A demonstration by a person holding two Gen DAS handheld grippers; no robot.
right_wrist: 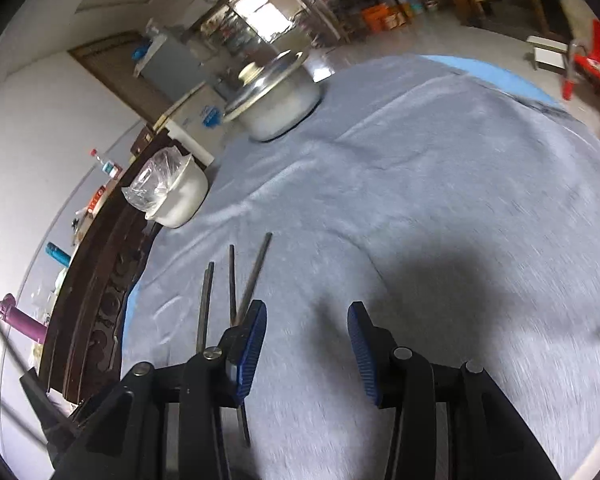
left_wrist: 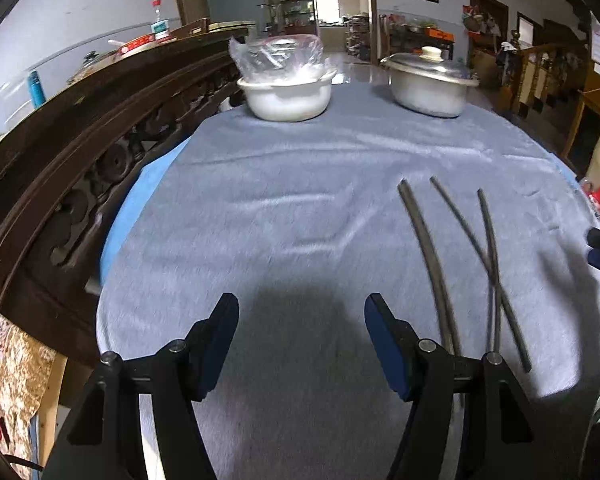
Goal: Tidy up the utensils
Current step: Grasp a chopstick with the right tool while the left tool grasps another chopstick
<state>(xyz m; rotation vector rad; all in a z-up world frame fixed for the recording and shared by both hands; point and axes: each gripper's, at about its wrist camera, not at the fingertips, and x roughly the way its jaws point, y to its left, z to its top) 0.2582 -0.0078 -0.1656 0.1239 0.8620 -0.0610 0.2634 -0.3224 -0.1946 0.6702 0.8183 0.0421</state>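
Chopsticks (left_wrist: 432, 256) lie loose on the grey cloth (left_wrist: 284, 208) that covers the table, to the right of the left gripper (left_wrist: 302, 308). They are thin, dark, matte sticks with blunt ends; one lies alone, and two of them cross each other like a narrow X. In the right wrist view the same chopsticks (right_wrist: 232, 284) lie just left of the right gripper (right_wrist: 308, 312), and their near ends pass under its left finger.

The left gripper hovers over bare cloth with its fingers spread wide and nothing between them. The right gripper is also released, with an empty gap between its ribbed blue pads (right_wrist: 364, 344).

The cloth is soft and fleecy, with shallow wrinkles, and a light blue layer (left_wrist: 128, 208) shows under its edge. At the far side stand a round white bowl (left_wrist: 286, 96) that holds a crumpled clear plastic bag (left_wrist: 276, 56), and a dull metal pot (left_wrist: 428, 88) with a glass lid and a pale knob. A dark carved wooden rail (left_wrist: 60, 152) runs along the left edge of the table.
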